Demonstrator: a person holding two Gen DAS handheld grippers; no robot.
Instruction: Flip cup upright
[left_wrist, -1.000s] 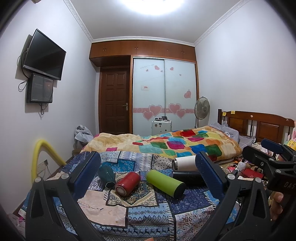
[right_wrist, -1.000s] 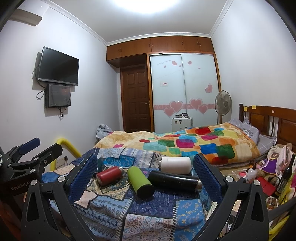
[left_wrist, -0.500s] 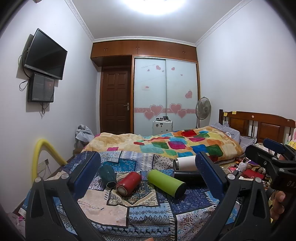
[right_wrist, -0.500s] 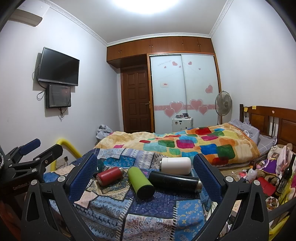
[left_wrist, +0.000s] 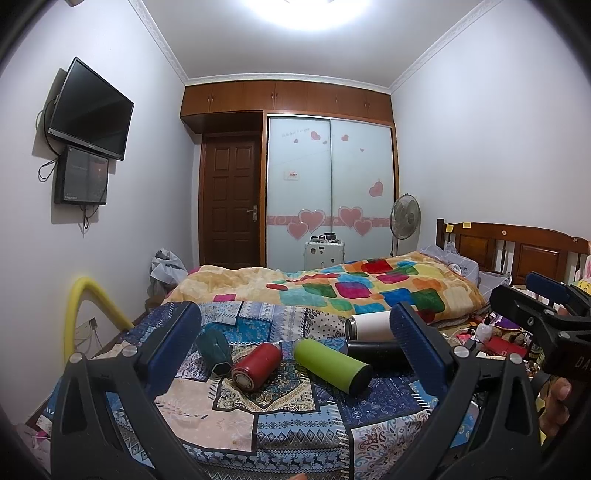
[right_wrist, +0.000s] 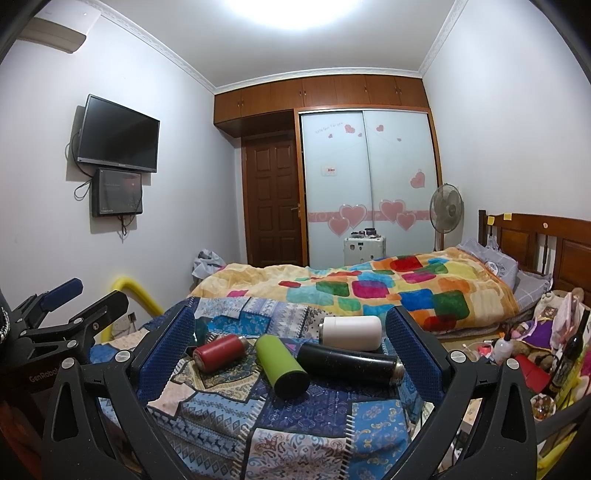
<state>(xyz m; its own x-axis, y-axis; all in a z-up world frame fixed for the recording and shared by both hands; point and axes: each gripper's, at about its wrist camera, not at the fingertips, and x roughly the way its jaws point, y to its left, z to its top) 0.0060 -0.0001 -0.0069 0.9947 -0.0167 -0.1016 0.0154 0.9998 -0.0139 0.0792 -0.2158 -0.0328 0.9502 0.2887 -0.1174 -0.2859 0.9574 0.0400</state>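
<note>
Red (left_wrist: 256, 365), green (left_wrist: 332, 365), black (right_wrist: 347, 363) and white (right_wrist: 351, 332) cylindrical flasks lie sideways mid-frame on the patchwork bed (left_wrist: 236, 413). Contents unseen. Left gripper (left_wrist: 295, 349) and right gripper (right_wrist: 290, 347) jaws apart, empty.

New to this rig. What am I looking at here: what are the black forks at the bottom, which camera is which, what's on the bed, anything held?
No robot: a person carries a hand-held gripper in each hand, each with a fisheye camera looking along its two blue-padded fingers. The forks are those fingers. One picture is from the left hand-held gripper, the other from the right hand-held gripper; each also glimpses the other at its edge. Both are open and hold nothing. On the patchwork cloth five cups lie on their sides: dark green cup, red cup, lime green cup, black cup, white cup. None is upright yet.
</note>
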